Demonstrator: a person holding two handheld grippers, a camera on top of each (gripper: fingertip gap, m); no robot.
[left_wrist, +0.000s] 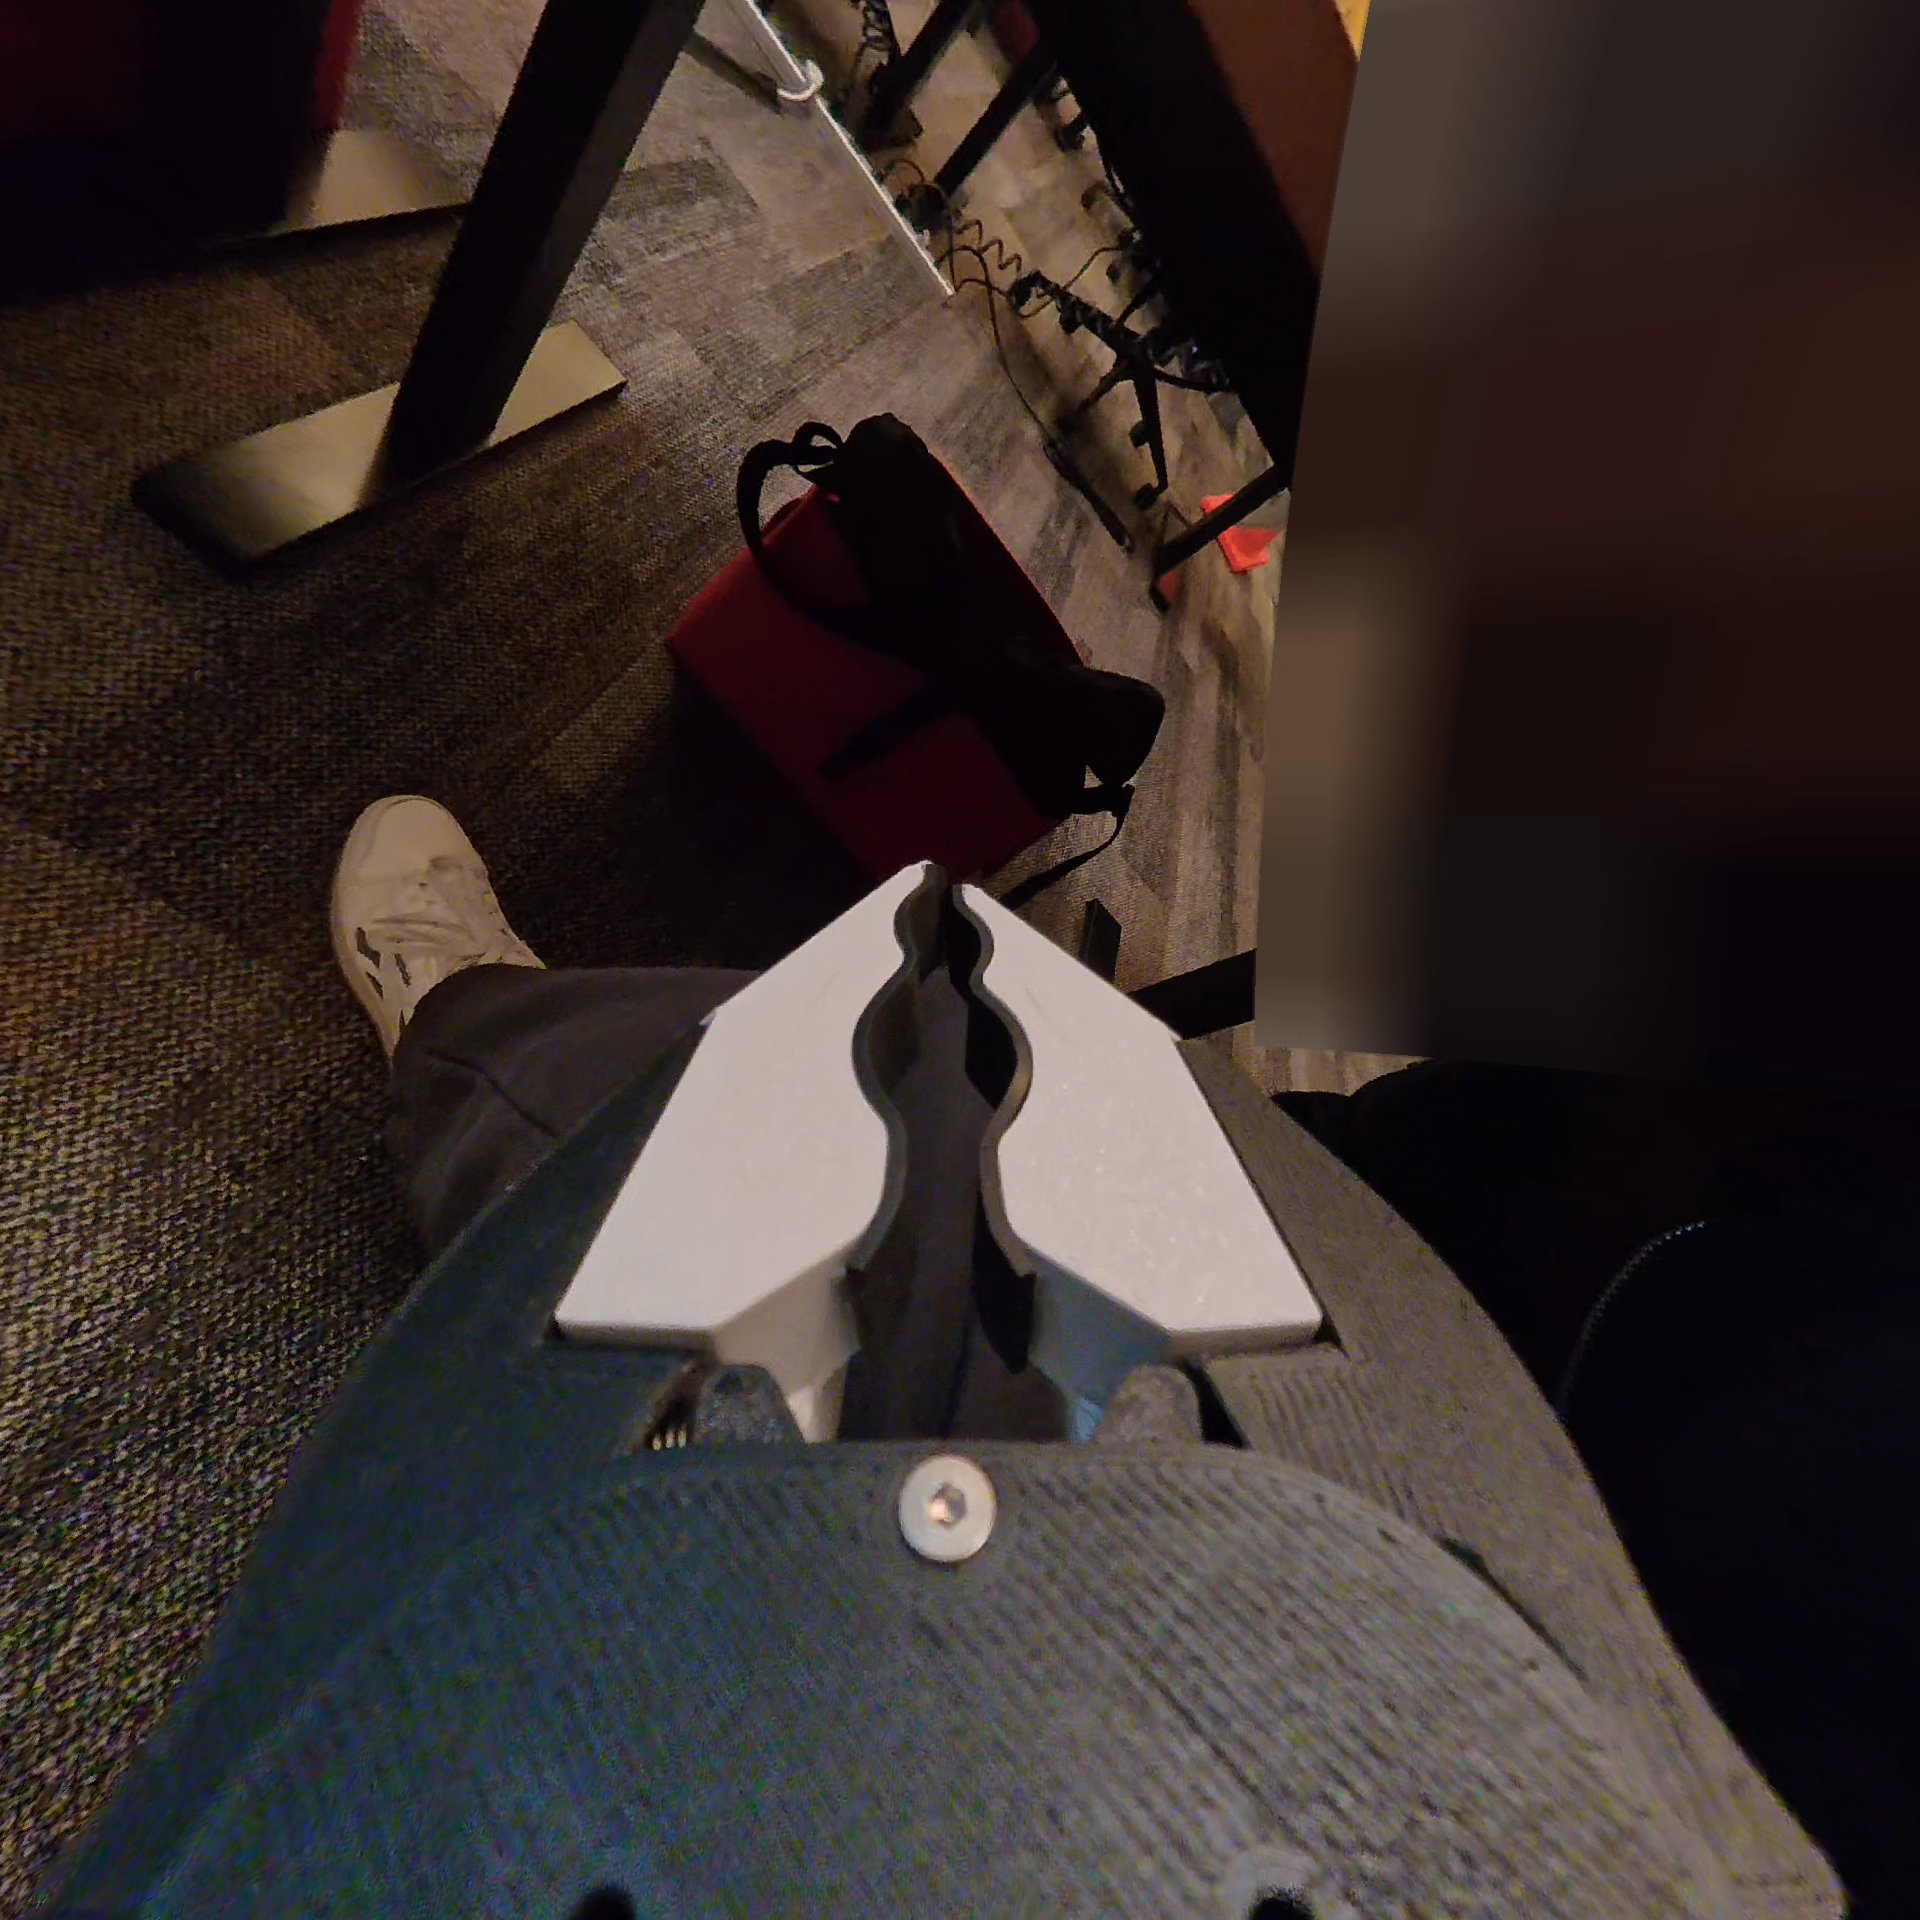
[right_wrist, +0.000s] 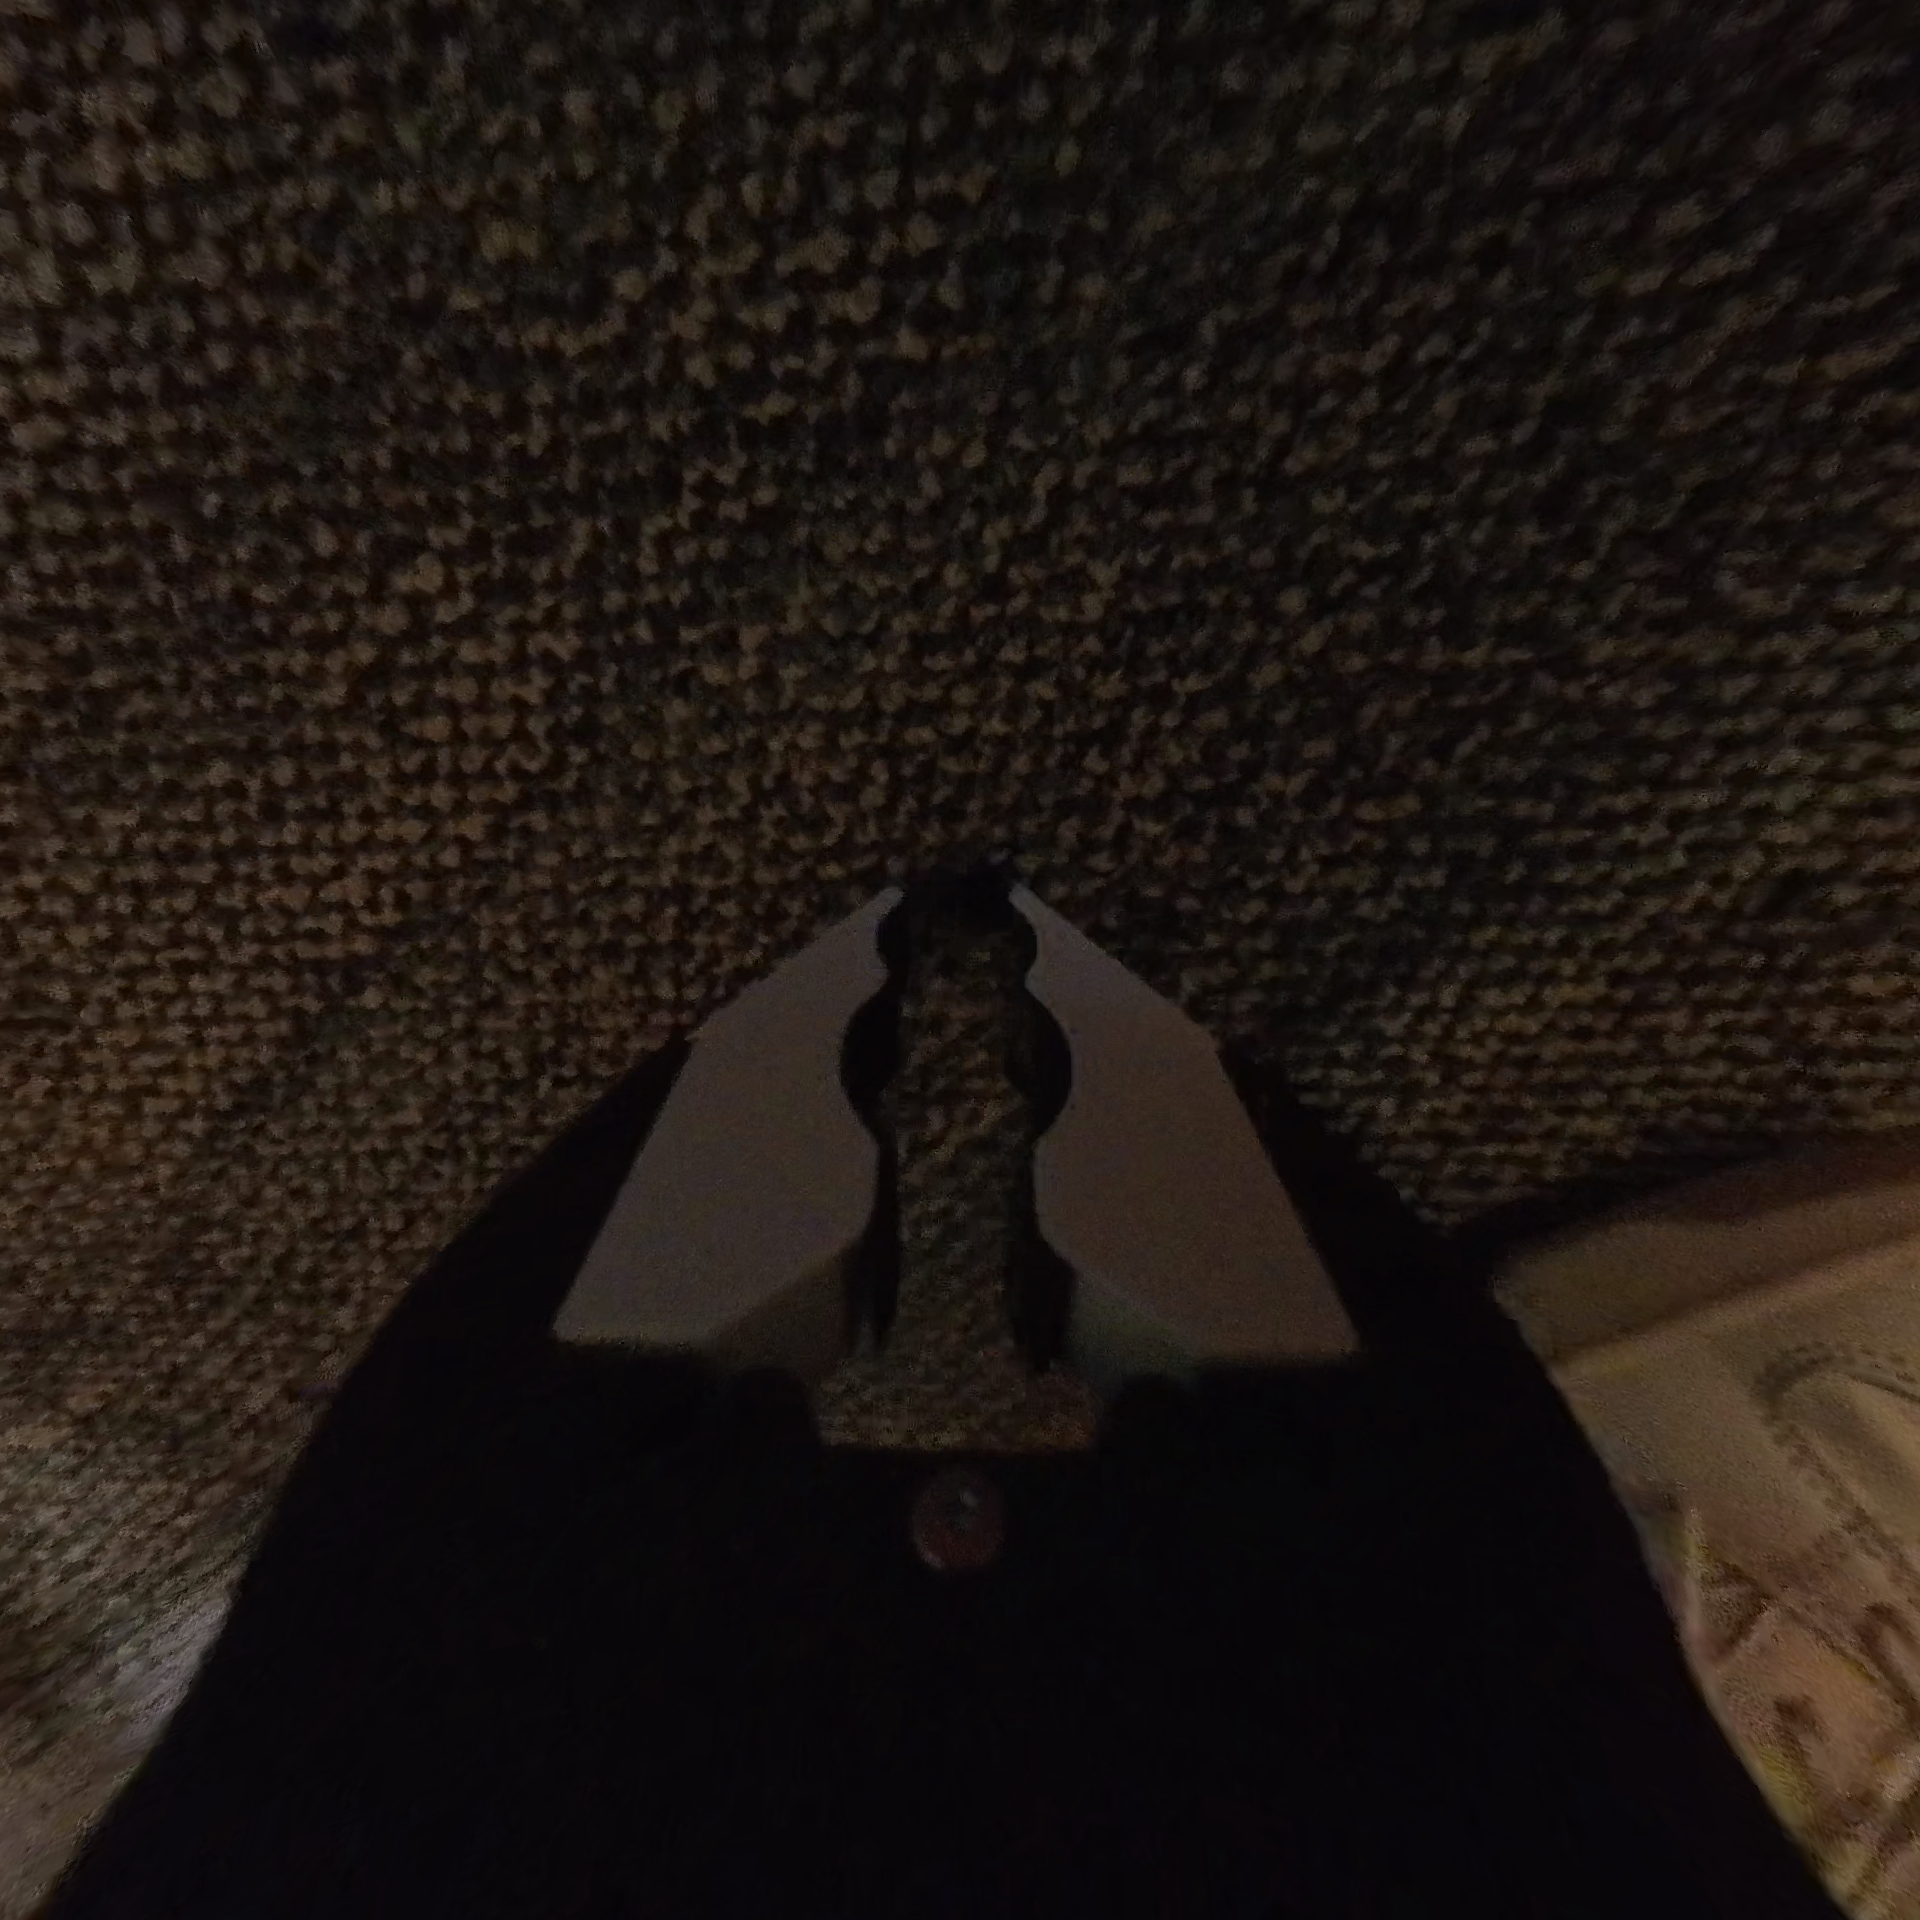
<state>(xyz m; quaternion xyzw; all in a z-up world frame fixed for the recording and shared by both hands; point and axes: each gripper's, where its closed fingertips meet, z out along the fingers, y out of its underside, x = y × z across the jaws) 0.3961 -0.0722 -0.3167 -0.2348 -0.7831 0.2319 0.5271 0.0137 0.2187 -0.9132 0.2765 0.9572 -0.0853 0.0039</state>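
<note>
My left gripper (left_wrist: 940, 881) is shut, its grey fingertips meeting with nothing between them. It hangs above a person's dark trouser leg (left_wrist: 540, 1049) and white shoe (left_wrist: 421, 904), with a red box (left_wrist: 831, 686) under a black bag (left_wrist: 935, 561) on the floor just beyond the tips. My right gripper (right_wrist: 958, 899) points straight down, close to a dark speckled carpet (right_wrist: 935, 468). Its fingertips stand a little apart. A small dark shape (right_wrist: 961, 883) sits right at the tips. The dim picture does not show whether it is a thing or shadow, or whether the pads press on it.
In the left wrist view a black table leg (left_wrist: 520, 239) on a metal foot plate (left_wrist: 343, 457) stands at the upper left. Cables and dark frame legs (left_wrist: 1101, 343) lie at the upper right. A pale patterned surface (right_wrist: 1714, 1507) borders the carpet at the lower right of the right wrist view. Left tips to right tips: about 75 cm. Between my right fingertips and the dark speckled carpet (right_wrist: 935, 468) there is roughly 7 cm.
</note>
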